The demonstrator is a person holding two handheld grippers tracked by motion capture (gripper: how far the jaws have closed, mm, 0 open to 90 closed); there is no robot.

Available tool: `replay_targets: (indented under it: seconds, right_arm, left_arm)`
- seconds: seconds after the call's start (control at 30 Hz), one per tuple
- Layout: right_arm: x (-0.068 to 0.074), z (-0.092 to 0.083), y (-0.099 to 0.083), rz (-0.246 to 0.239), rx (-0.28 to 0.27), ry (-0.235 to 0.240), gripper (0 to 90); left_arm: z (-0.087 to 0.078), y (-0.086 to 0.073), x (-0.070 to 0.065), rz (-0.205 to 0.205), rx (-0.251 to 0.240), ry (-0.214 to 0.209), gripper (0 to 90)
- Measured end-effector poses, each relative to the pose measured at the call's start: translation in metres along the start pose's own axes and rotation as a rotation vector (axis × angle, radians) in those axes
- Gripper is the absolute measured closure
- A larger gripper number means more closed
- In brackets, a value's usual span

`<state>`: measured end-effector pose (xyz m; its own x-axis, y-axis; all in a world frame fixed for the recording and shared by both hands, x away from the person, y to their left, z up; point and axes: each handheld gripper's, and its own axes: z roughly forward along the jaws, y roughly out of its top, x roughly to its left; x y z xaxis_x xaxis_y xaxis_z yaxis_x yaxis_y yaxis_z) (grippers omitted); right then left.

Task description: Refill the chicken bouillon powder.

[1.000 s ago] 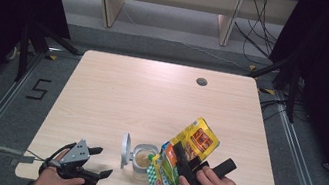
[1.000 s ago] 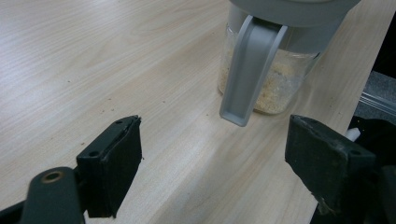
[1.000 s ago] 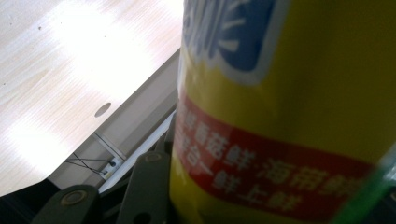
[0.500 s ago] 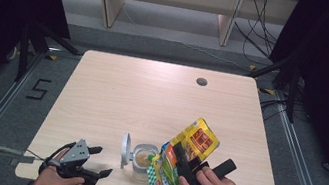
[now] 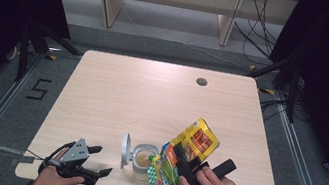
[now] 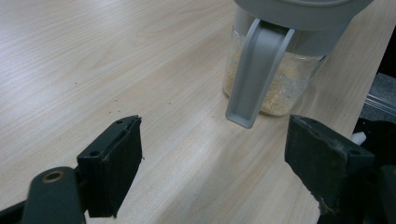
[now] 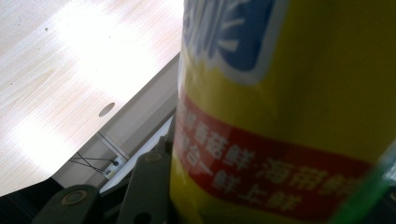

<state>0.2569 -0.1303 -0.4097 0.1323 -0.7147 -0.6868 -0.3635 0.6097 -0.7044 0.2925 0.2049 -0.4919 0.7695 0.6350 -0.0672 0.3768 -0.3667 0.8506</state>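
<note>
Yellow pouch (image 5: 188,150) pinched in right gripper (image 5: 183,169), tilted over jar (image 5: 144,158); left gripper (image 5: 96,159) spread, empty

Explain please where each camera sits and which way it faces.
High view: above the person's table edge, facing forward and down; both hands, left gripper open, right gripper clamping the yellow bag.
Left gripper view: on the left gripper, facing the jar; both black jaws apart.
Right gripper view: on the right gripper, against the bag; one jaw.
Shared: the table, and the jar in the first two.
</note>
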Motion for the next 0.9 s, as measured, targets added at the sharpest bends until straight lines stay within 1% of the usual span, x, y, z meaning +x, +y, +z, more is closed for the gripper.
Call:
replay_targets:
  seconds: [0.03, 0.07, 0.1, 0.13, 0.17, 0.2, 0.23, 0.27, 0.3, 0.33, 0.4, 0.43, 0.47, 0.5, 0.53, 0.57, 0.6, 0.63, 0.67, 0.7, 0.73, 0.77, 0.8, 0.83, 0.87, 0.9]
  right_arm:
    - [-0.0028, -0.0001, -0.0012, -0.038, 0.000, 0.000, 66.0]
    - [-0.0038, 0.0003, -0.0011, -0.045, -0.005, -0.008, 66.1]
    - [-0.0027, -0.0002, -0.0011, -0.037, 0.006, -0.002, 66.1]
    - [-0.0029, -0.0003, -0.0011, -0.039, 0.006, -0.003, 66.1]
    - [-0.0030, -0.0004, -0.0011, -0.039, 0.004, 0.000, 66.1]
    - [-0.0010, -0.0005, -0.0005, -0.011, 0.001, 0.001, 66.1]
    - [-0.0017, -0.0006, -0.0006, -0.026, 0.002, -0.003, 66.1]
    - [-0.0021, -0.0005, -0.0006, -0.029, 0.001, -0.001, 66.1]
    - [-0.0015, -0.0004, -0.0005, -0.021, -0.001, 0.002, 66.1]
    - [-0.0012, -0.0001, -0.0004, -0.020, 0.002, 0.001, 66.1]
    - [-0.0025, 0.0004, -0.0008, -0.046, 0.003, 0.001, 66.1]
    - [-0.0024, 0.0007, -0.0006, -0.048, -0.001, 0.001, 66.1]
    - [0.0011, 0.0004, 0.0001, -0.004, 0.000, 0.004, 66.1]
    - [-0.0009, 0.0008, -0.0002, -0.027, -0.005, -0.002, 66.1]
    - [-0.0012, 0.0009, 0.0000, -0.029, -0.007, -0.003, 66.1]
    - [-0.0003, 0.0002, 0.0000, -0.019, 0.002, 0.002, 66.2]
    - [-0.0008, 0.0001, 0.0001, -0.019, 0.001, 0.001, 66.1]
    - [0.0019, 0.0002, 0.0010, 0.034, -0.004, 0.009, 66.2]
    - [0.0016, 0.0001, 0.0011, 0.029, -0.003, 0.007, 66.1]
    - [0.0017, 0.0001, 0.0010, 0.029, -0.003, 0.006, 66.2]
    - [-0.0017, 0.0000, -0.0005, -0.024, 0.000, 0.002, 66.1]
    - [-0.0023, 0.0000, -0.0013, -0.037, 0.000, 0.004, 66.1]
    - [-0.0012, 0.0006, -0.0015, -0.028, -0.008, -0.003, 66.1]
    - [-0.0007, 0.0002, -0.0021, -0.025, -0.001, 0.001, 66.2]
    - [-0.0003, 0.0005, -0.0025, -0.022, -0.002, 0.003, 66.1]
    - [-0.0021, 0.0007, -0.0034, -0.049, 0.001, -0.002, 66.1]
  left_arm:
    - [-0.0003, -0.0001, -0.0001, 0.000, -0.001, 0.002, 18.6]
    - [0.0004, -0.0006, 0.0002, 0.000, -0.008, 0.001, 18.6]
    - [-0.0001, -0.0004, 0.0009, 0.011, -0.001, 0.009, 18.6]
    - [0.0000, -0.0005, 0.0006, 0.002, -0.001, 0.002, 18.6]
    - [0.0001, -0.0005, 0.0004, 0.005, 0.000, 0.005, 18.6]
    - [0.0000, -0.0005, 0.0003, 0.006, 0.007, 0.006, 18.6]
    - [-0.0004, 0.0002, 0.0016, 0.041, 0.009, 0.010, 18.6]
    - [-0.0006, 0.0002, 0.0020, 0.047, 0.014, 0.008, 18.6]
    - [0.0010, -0.0002, 0.0009, 0.030, -0.006, 0.011, 18.6]
    - [0.0001, -0.0003, 0.0019, 0.036, 0.008, 0.016, 18.7]
    - [0.0005, -0.0002, 0.0041, 0.054, 0.003, 0.008, 18.7]
    - [0.0004, -0.0004, 0.0042, 0.053, 0.002, 0.009, 18.7]
    - [0.0002, -0.0004, 0.0042, 0.056, 0.003, 0.011, 18.7]
    - [-0.0003, -0.0001, 0.0046, 0.065, 0.008, 0.013, 18.7]
    - [-0.0004, 0.0000, 0.0045, 0.067, 0.008, 0.013, 18.6]
    - [-0.0009, 0.0003, 0.0054, 0.082, 0.017, 0.017, 18.7]
    - [0.0002, -0.0009, 0.0023, 0.034, 0.009, 0.013, 18.7]
    - [0.0005, -0.0003, 0.0040, 0.060, 0.008, 0.005, 18.7]
    - [0.0009, -0.0003, 0.0043, 0.060, 0.012, 0.009, 18.7]
    - [0.0012, -0.0010, 0.0030, 0.039, 0.011, 0.013, 18.7]
    - [0.0012, -0.0008, 0.0038, 0.056, 0.014, 0.018, 18.7]
    - [0.0026, -0.0016, 0.0014, 0.020, -0.002, 0.010, 18.7]
    - [0.0018, -0.0015, 0.0019, 0.030, 0.008, 0.011, 18.7]
    - [0.0025, -0.0015, 0.0011, 0.025, -0.004, 0.014, 18.7]
    - [0.0023, -0.0015, 0.0011, 0.023, -0.003, 0.011, 18.7]
    - [0.0013, -0.0012, 0.0024, 0.035, 0.010, 0.009, 18.7]
